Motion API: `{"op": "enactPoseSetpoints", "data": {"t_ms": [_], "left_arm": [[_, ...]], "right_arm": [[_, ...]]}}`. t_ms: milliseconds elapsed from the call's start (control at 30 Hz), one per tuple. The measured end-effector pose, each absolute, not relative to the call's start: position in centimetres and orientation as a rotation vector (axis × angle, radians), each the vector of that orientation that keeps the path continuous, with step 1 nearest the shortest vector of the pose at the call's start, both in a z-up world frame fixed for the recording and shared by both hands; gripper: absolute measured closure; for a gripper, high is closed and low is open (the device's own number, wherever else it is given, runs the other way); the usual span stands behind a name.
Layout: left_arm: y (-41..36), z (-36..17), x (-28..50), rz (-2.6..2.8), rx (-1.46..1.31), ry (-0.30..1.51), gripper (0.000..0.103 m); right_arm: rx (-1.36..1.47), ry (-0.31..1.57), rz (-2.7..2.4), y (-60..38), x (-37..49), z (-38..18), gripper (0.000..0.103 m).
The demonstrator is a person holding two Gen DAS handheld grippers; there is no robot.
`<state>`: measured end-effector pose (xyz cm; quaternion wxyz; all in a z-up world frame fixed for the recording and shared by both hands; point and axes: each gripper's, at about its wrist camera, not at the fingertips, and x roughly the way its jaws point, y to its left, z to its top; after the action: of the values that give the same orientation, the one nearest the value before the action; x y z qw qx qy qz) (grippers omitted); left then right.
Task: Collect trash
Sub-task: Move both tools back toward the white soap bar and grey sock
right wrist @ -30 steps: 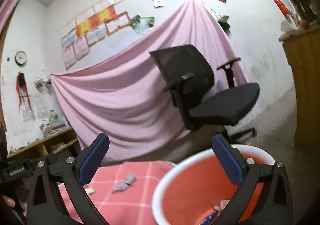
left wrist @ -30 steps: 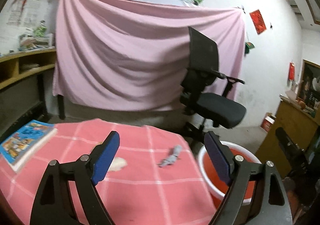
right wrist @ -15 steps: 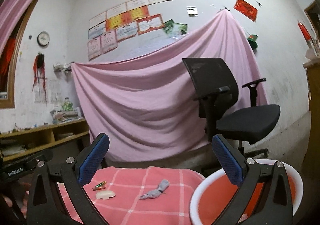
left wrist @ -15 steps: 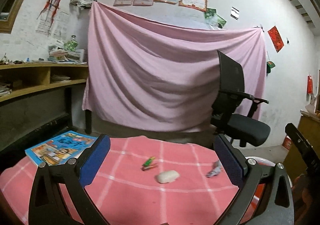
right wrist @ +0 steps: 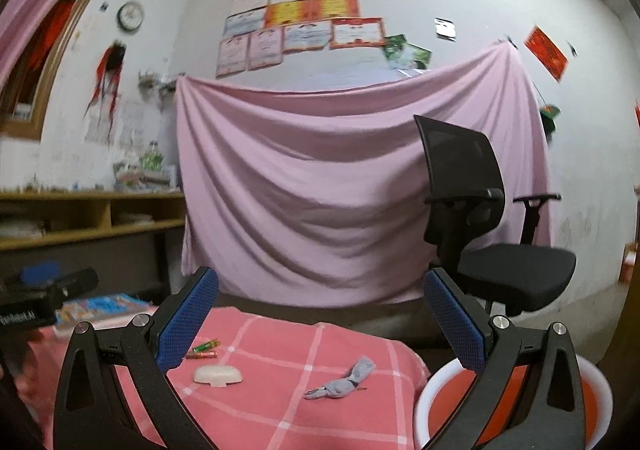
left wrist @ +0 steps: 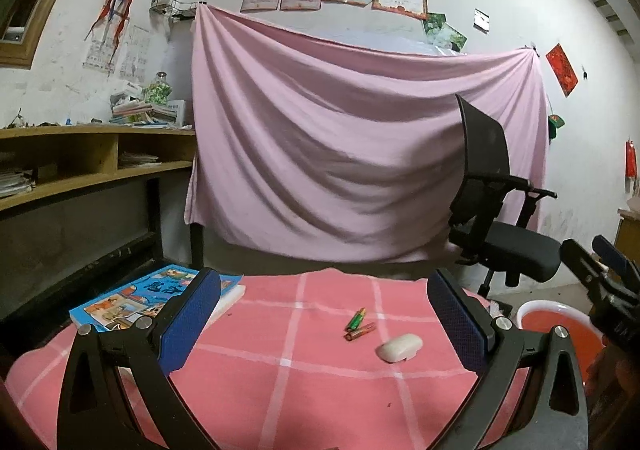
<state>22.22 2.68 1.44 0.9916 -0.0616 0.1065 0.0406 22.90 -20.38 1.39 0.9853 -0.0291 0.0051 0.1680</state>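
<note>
Batteries (left wrist: 360, 325) and a white case (left wrist: 400, 347) lie on the pink tabletop (left wrist: 280, 378) before me. My left gripper (left wrist: 326, 324) and right gripper (right wrist: 320, 324) both gape wide, empty.

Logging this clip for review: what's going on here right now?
A person holds two grippers over a pink checked table. Both the left gripper and right gripper are open and empty. Two batteries, a white case and a grey crumpled wrapper lie uncollected; the red bin waits beside the table.
</note>
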Motion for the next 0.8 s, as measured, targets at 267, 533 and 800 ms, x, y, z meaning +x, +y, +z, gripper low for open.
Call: {"op": "enactPoseSetpoints", "data": {"t_ms": [267, 533, 800], "left_arm": [[3.6, 0.8, 24.3, 0.035, -0.158, 0.267, 0.002], [3.9, 1.0, 27.1, -0.019, -0.169, 0.304, 0.002], [0.9, -0.5, 29.9, -0.097, -0.031, 0.452, 0.003]], "right_arm": [[-0.198, 0.020, 0.333, -17.6, 23.1, 0.5, 0.000], [-0.120, 0.219, 0.255, -18.8, 27.8, -0.4, 0.000], [0.018, 0.519, 0.239, -21.2, 33.5, -2.6, 0.000]]}}
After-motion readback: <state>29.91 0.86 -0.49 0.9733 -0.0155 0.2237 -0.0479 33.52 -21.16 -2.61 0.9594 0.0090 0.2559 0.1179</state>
